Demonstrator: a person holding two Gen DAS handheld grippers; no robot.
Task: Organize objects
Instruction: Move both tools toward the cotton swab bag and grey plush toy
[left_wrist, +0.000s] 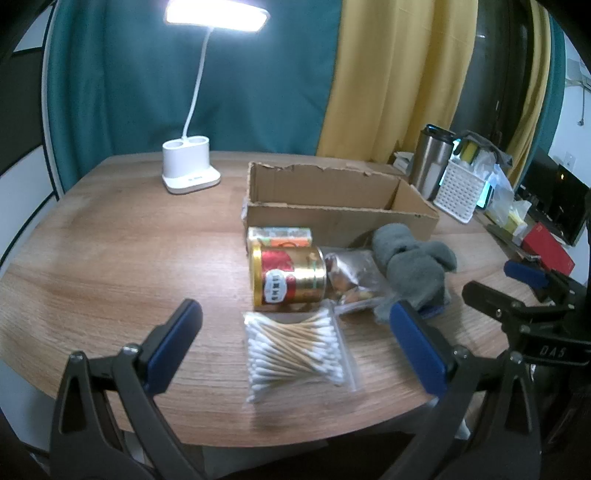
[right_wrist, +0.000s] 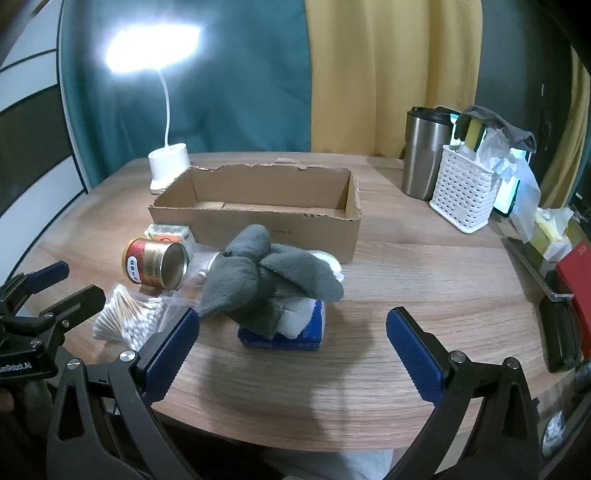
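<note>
An open cardboard box (left_wrist: 332, 218) (right_wrist: 258, 221) stands mid-table. In front of it lie a gold-and-red can (left_wrist: 288, 277) (right_wrist: 155, 267) on its side, a small yellow-orange carton (left_wrist: 280, 235) (right_wrist: 168, 232), a clear snack bag (left_wrist: 354, 275), a bag of cotton swabs (left_wrist: 295, 352) (right_wrist: 129, 321) and a grey cloth (left_wrist: 413, 264) (right_wrist: 266, 280) draped over a blue tissue pack (right_wrist: 295, 332). My left gripper (left_wrist: 295, 350) is open and empty, its fingers either side of the swab bag. My right gripper (right_wrist: 291, 350) is open and empty, just in front of the tissue pack.
A lit white desk lamp (left_wrist: 190, 166) (right_wrist: 168, 166) stands at the back left. A steel tumbler (left_wrist: 430, 162) (right_wrist: 424, 151) and a white basket (left_wrist: 460, 192) (right_wrist: 465, 188) of items stand at the back right. A red box (left_wrist: 546, 247) (right_wrist: 576, 288) and clutter line the right edge.
</note>
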